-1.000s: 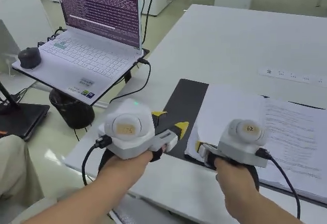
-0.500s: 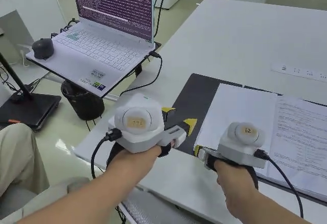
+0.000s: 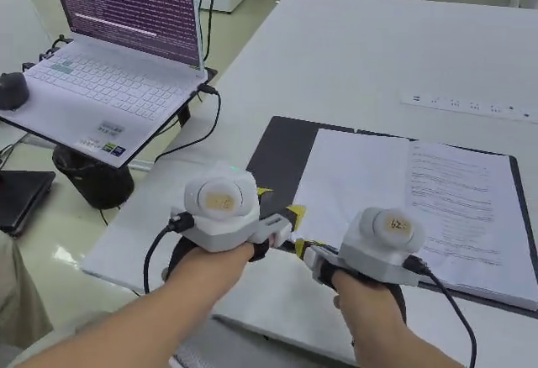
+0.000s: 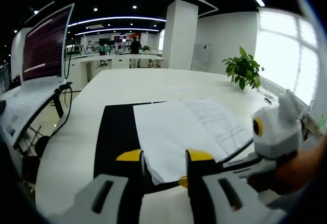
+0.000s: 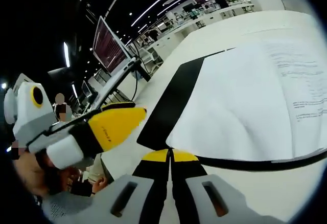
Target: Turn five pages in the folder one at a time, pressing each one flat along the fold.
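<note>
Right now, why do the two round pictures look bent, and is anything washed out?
Left gripper view: the fisheye lens bows the ceiling lights, and the window glares white. Right gripper view: the folder bulges the same way. Head view: straight lines and even light on the table.

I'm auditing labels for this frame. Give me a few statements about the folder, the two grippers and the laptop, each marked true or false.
1. The folder lies open on the table. True.
2. The right gripper has its jaws wide apart. False: the jaws are closed, with the yellow tips touching.
3. The left gripper has its jaws apart. True.
4. The laptop is shut. False: its lid is up and the screen shows text.
</note>
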Available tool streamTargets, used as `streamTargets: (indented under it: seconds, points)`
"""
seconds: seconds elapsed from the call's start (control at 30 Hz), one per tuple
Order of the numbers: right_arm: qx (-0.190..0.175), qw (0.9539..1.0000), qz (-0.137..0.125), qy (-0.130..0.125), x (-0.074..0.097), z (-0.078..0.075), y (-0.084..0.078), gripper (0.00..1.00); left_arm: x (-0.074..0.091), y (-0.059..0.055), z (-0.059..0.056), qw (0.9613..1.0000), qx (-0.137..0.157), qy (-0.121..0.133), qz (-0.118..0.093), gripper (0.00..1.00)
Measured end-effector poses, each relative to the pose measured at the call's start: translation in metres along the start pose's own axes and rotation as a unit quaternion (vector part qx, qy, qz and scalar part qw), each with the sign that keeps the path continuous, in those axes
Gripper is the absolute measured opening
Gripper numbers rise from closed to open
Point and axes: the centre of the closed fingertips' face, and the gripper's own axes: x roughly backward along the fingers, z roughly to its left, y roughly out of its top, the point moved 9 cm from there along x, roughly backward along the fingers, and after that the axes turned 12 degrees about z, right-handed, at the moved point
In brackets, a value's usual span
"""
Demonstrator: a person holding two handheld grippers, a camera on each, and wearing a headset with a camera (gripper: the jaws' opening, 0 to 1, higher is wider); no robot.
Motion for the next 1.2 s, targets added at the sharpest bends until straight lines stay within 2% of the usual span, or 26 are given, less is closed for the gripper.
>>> streamTargets:
  seconds: [0.13, 0.27, 0.37, 0.5, 0.6, 0.63, 0.67, 0.7, 0.77, 0.8, 0.9, 1.1, 1.2]
  points:
    - [-0.008, 0.9993, -0.032, -0.019, 0.018, -0.013, 0.007, 0.0, -0.026, -0.011, -0.007, 0.999, -0.018, -0.008, 0.039, 0.3]
    - [-0.042, 0.9948, -0.08, -0.048, 0.039, -0.04, 0.016, 0.0, -0.048, -0.021, -0.012, 0.9974, -0.03, -0.007, 0.065, 0.3]
    - [-0.047, 0.9901, -0.111, -0.071, 0.054, -0.058, 0.019, 0.0, -0.056, -0.025, -0.013, 0.9969, -0.027, 0.008, 0.073, 0.3]
    - [-0.052, 0.9869, -0.123, -0.091, 0.062, -0.077, 0.019, 0.0, -0.063, -0.031, -0.011, 0.9961, -0.022, 0.029, 0.08, 0.29]
    - [-0.044, 0.9839, -0.137, -0.106, 0.067, -0.089, 0.02, 0.0, -0.067, -0.042, -0.011, 0.9927, -0.037, 0.043, 0.107, 0.28]
    - [-0.038, 0.9834, -0.14, -0.109, 0.068, -0.091, 0.021, 0.0, -0.065, -0.042, -0.012, 0.9937, -0.051, 0.05, 0.086, 0.27]
    - [-0.033, 0.983, -0.144, -0.11, 0.068, -0.093, 0.022, 0.0, -0.067, -0.042, -0.012, 0.9949, -0.054, 0.047, 0.072, 0.26]
    - [-0.03, 0.9827, -0.146, -0.11, 0.068, -0.095, 0.022, 0.0, -0.066, -0.045, -0.011, 0.9963, -0.035, 0.048, 0.063, 0.26]
    - [-0.022, 0.9823, -0.144, -0.117, 0.065, -0.101, 0.024, 0.0, -0.064, -0.048, -0.011, 0.9969, -0.042, 0.046, 0.048, 0.26]
    - [-0.013, 0.9824, -0.144, -0.118, 0.064, -0.104, 0.025, 0.0, -0.064, -0.049, -0.011, 0.9974, -0.034, 0.045, 0.045, 0.26]
    - [0.004, 0.9833, -0.139, -0.118, 0.059, -0.109, 0.03, 0.0, -0.065, -0.048, -0.011, 0.9973, -0.04, 0.044, 0.043, 0.26]
    - [0.056, 0.9839, -0.128, -0.112, 0.046, -0.117, 0.053, 0.0, -0.065, -0.049, -0.01, 0.9975, -0.04, 0.044, 0.039, 0.26]
    - [0.064, 0.9843, -0.119, -0.113, 0.037, -0.127, 0.063, 0.0, -0.066, -0.049, -0.01, 0.9976, -0.037, 0.044, 0.039, 0.26]
